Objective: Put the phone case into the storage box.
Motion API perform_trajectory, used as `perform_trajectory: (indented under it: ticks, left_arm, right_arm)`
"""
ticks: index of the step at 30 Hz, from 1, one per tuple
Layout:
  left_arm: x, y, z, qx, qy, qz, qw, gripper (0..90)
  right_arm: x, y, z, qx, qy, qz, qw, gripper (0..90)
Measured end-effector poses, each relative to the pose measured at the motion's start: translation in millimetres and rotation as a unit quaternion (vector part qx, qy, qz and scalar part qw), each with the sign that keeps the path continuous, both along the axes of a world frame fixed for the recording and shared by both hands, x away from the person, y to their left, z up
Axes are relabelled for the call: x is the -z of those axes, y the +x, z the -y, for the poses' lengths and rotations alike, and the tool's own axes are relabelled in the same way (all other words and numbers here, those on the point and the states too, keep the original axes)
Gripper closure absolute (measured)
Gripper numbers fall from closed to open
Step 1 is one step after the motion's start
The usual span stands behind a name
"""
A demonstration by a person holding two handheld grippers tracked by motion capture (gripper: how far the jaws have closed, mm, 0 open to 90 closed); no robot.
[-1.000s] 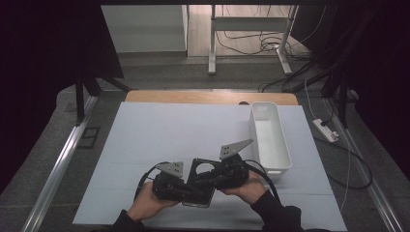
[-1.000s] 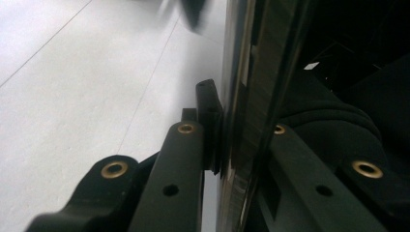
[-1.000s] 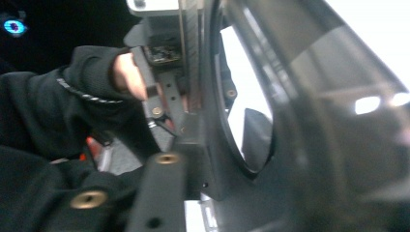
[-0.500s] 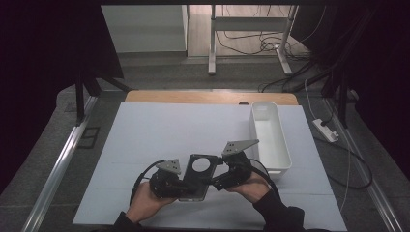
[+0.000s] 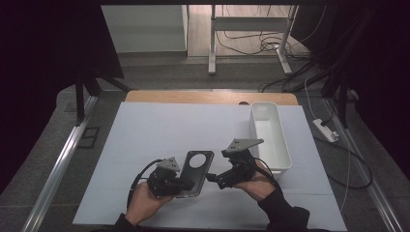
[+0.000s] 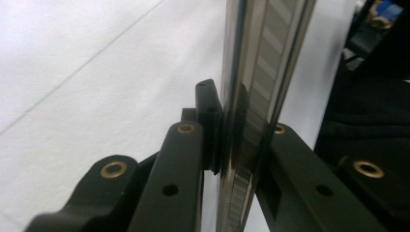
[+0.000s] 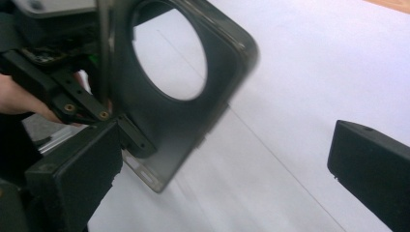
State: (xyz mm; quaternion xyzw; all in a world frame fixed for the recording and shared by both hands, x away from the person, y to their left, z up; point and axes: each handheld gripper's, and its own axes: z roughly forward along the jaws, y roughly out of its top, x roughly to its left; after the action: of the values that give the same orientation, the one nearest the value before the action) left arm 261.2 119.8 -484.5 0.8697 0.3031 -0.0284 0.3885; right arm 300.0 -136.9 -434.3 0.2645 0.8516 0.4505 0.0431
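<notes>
Since the earlier frame, the right tool (image 5: 211, 178) has just opened its jaws and let go of the dark phone case (image 5: 195, 172). Left tool (image 5: 186, 183) is clamped on its thin glossy edge, low over the white worktop (image 5: 145, 140). Handover looks finished; next probably the smooth white bin (image 5: 270, 140) beyond.

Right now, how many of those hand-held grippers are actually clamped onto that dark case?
1. The left hand-held gripper pinches the dark phone case by its edge near the table's front; the right hand-held gripper has just opened, jaws beside the case.
</notes>
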Motion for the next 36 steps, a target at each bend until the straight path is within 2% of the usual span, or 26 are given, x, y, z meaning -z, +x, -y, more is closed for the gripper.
perform_trajectory:
  ticks: [6, 14, 27, 30, 31, 32, 36]
  left_arm:
    - [-1.3, -0.1, -2.2, -0.024, 0.008, 0.006, 0.9997, 85.3]
    - [-1.0, 0.2, -3.2, -0.029, 0.009, 0.002, 0.9995, 85.3]
    - [-0.3, -0.8, 0.2, -0.017, 0.001, -0.008, 0.9998, 85.3]
    - [-0.2, -1.1, 0.9, -0.011, -0.002, -0.009, 0.9999, 85.3]
    - [-0.2, -1.3, 1.2, -0.009, -0.004, -0.010, 0.9999, 85.3]
    - [-0.1, -1.3, 1.4, -0.008, -0.006, -0.010, 0.9999, 85.3]
    - [0.3, -1.4, 3.0, 0.001, -0.011, -0.014, 0.9998, 85.3]
  right_arm:
    - [-0.8, 2.3, 3.6, 0.012, -0.004, -0.002, 0.9999, 0.0]
    - [-2.7, 5.1, 6.3, 0.009, 0.009, -0.018, 0.9997, 0.0]
    - [-15.4, 2.6, 1.8, 0.029, -0.007, 0.006, 0.9995, 0.4]
    - [-18.5, 2.4, 1.2, 0.035, -0.006, 0.015, 0.9992, 7.6]
    - [-20.7, 2.4, 1.9, 0.035, 0.000, 0.018, 0.9992, 15.5]
    - [-20.7, 2.4, 1.9, 0.035, 0.000, 0.018, 0.9992, 15.5]
    - [-24.0, 1.1, 3.0, 0.027, 0.000, 0.037, 0.9989, 33.4]
